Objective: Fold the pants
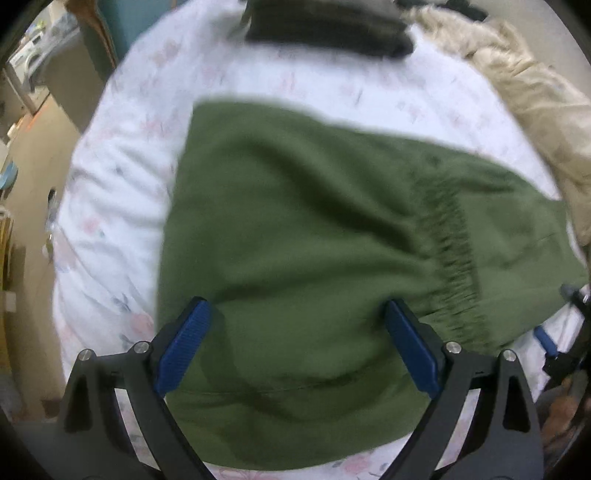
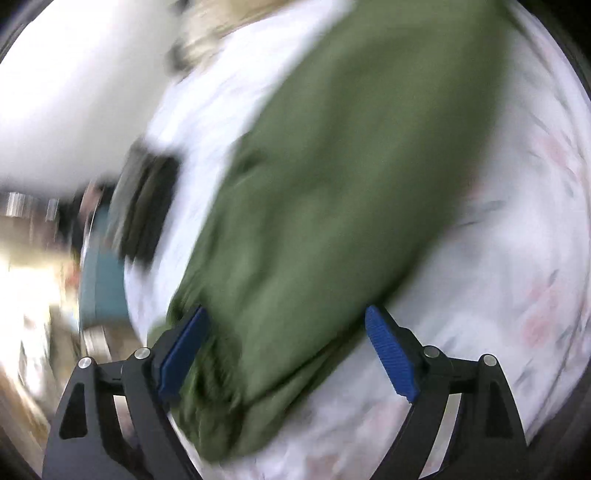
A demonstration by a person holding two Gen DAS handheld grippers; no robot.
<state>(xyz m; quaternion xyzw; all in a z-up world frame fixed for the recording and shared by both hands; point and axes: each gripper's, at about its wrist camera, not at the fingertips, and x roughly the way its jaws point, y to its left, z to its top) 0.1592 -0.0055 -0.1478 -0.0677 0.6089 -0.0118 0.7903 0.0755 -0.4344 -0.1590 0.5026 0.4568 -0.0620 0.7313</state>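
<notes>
The green pants [image 1: 314,236] lie folded on a bed covered with a white floral sheet [image 1: 110,206], and both grippers hang over them. The left gripper [image 1: 297,325] points steeply down at the cloth with its jaws spread wide; the blue pads [image 1: 183,347] stand apart on either side of a smooth stretch of green fabric and pinch nothing. The gathered elastic waistband [image 1: 450,258] runs just to the right of that gripper, over another layer of the pants. Near the right edge of the left wrist view a piece of the right gripper [image 1: 565,339] shows beside the pants.

In the right wrist view, which is heavily blurred, the right gripper [image 2: 286,321] also has its jaws wide, with nothing pressed between them. The pants [image 2: 351,166] stretch away from it as a long green band across the sheet [image 2: 498,258], the crumpled end lying by the left pad.

Beyond the pants, a dark folded garment [image 1: 328,29] sits at the far side of the bed, and a beige rumpled cloth [image 1: 528,88] lies to the right.
</notes>
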